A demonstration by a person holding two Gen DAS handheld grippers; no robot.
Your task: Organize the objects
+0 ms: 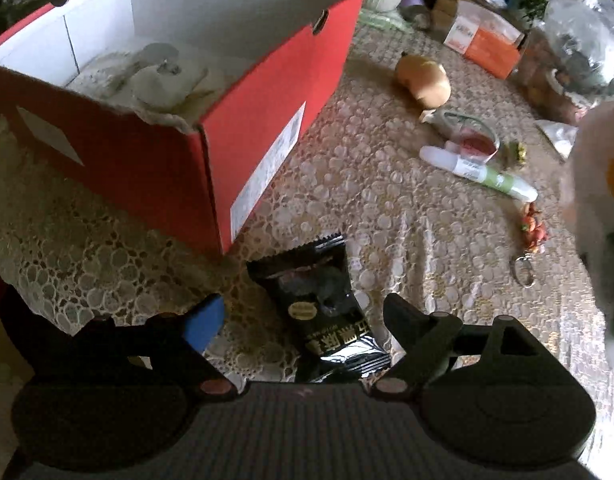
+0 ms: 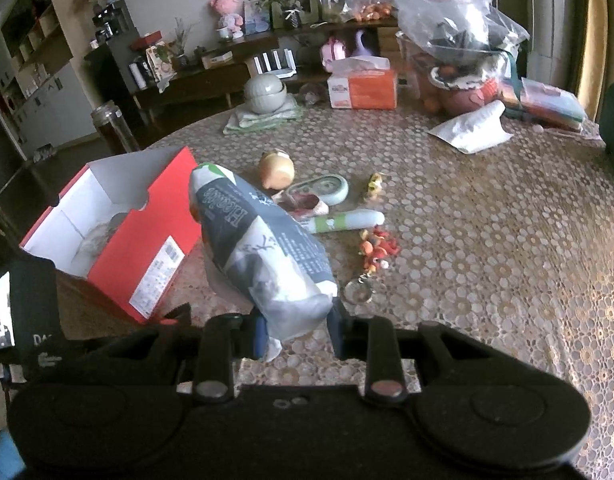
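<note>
- My right gripper (image 2: pixel 295 332) pinches a white-and-grey tissue pack (image 2: pixel 259 248) by its lower end, held up above the table, just right of the red box (image 2: pixel 147 248).
- My left gripper (image 1: pixel 303 320) is spread wide, low over a black snack packet (image 1: pixel 323 308) lying just in front of the red box's near corner; not gripped yet.
- I judge the pack goes in the box next: swing left over the open top, lower past the rim, then release.
- Box already holds crumpled white paper (image 1: pixel 147 80).
- Keychain (image 2: pixel 373 252) and green tube (image 2: pixel 343 220) lie well right of the box.
</note>
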